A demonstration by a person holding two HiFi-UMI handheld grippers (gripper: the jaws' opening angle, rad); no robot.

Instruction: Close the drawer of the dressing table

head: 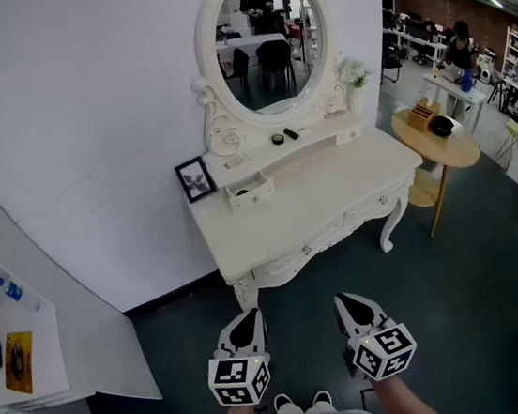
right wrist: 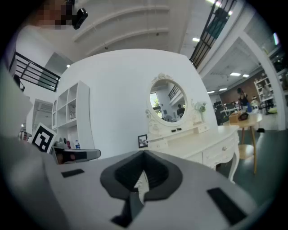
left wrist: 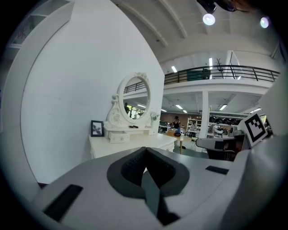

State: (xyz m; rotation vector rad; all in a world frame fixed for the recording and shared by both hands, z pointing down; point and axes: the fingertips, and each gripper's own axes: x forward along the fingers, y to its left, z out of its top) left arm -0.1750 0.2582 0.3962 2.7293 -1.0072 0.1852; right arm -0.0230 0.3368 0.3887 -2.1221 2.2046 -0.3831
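Left gripper [head: 249, 316], right gripper [head: 345, 301] closed | drawer [head: 249, 191] ajar, well beyond fingers [head: 242, 332]

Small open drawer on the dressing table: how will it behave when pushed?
The small drawer looks rigid and light, so it probably slides in easily. It juts out only partly, so travel should be short. The picture frame beside it might tip if bumped.

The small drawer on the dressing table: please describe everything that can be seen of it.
The small drawer is white, apparently painted wood. It stands pulled out from the raised shelf below the oval mirror, at its left end, over the tabletop. A framed picture stands left of it. Nothing else touches it.
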